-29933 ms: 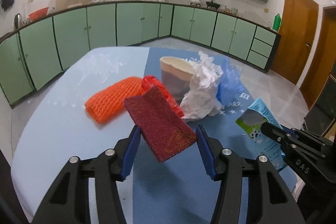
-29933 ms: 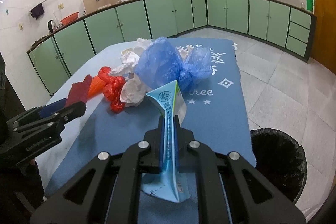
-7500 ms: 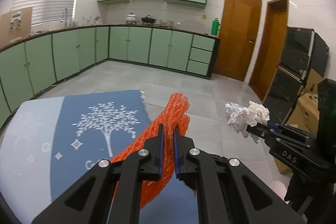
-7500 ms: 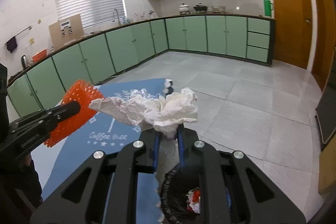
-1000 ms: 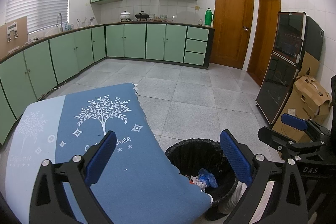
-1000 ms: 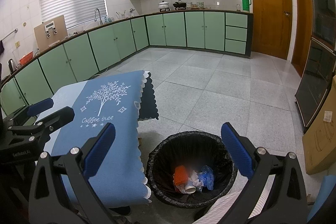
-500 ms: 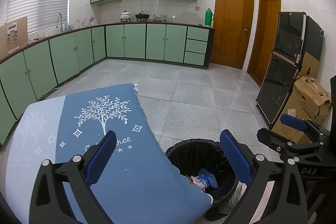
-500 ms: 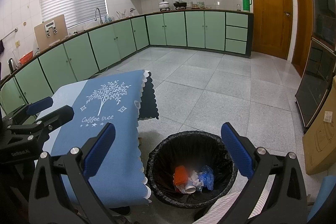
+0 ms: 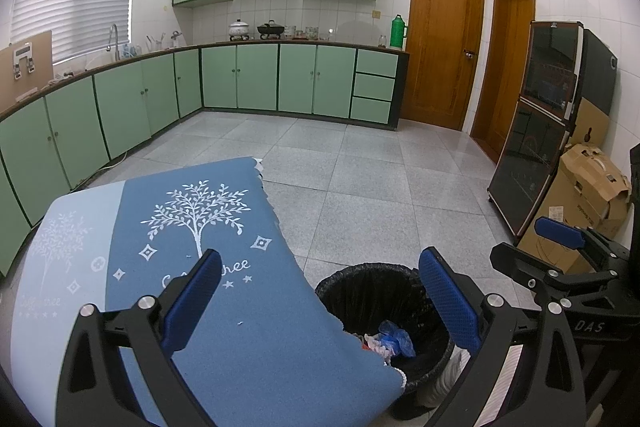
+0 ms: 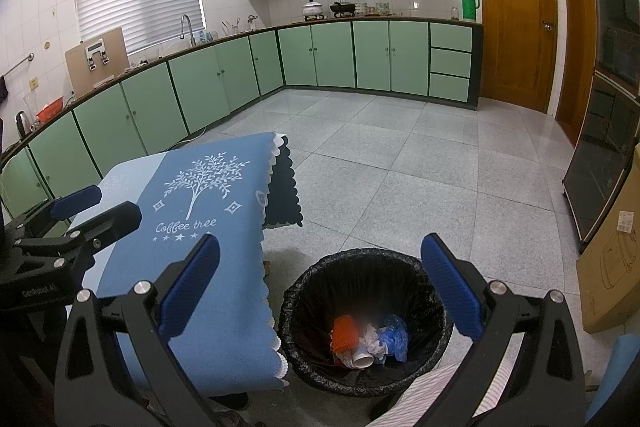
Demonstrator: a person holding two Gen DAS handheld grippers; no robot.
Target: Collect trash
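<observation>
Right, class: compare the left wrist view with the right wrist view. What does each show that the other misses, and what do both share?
Only the left wrist view shows the torn cardboard box. Only the right shows the orange net and white cup inside the bin. Both share the bin, the blue bag, the tablecloth, and open jaws on the left gripper and right gripper.

You've got mint-green base cabinets (image 10: 372, 55) along the wall, a brown wooden door (image 10: 514, 15), and a green thermos (image 10: 469, 3) on the counter.

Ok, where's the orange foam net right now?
In the right wrist view, the orange foam net lies inside the black bin, left of the white paper and blue bag.
</observation>
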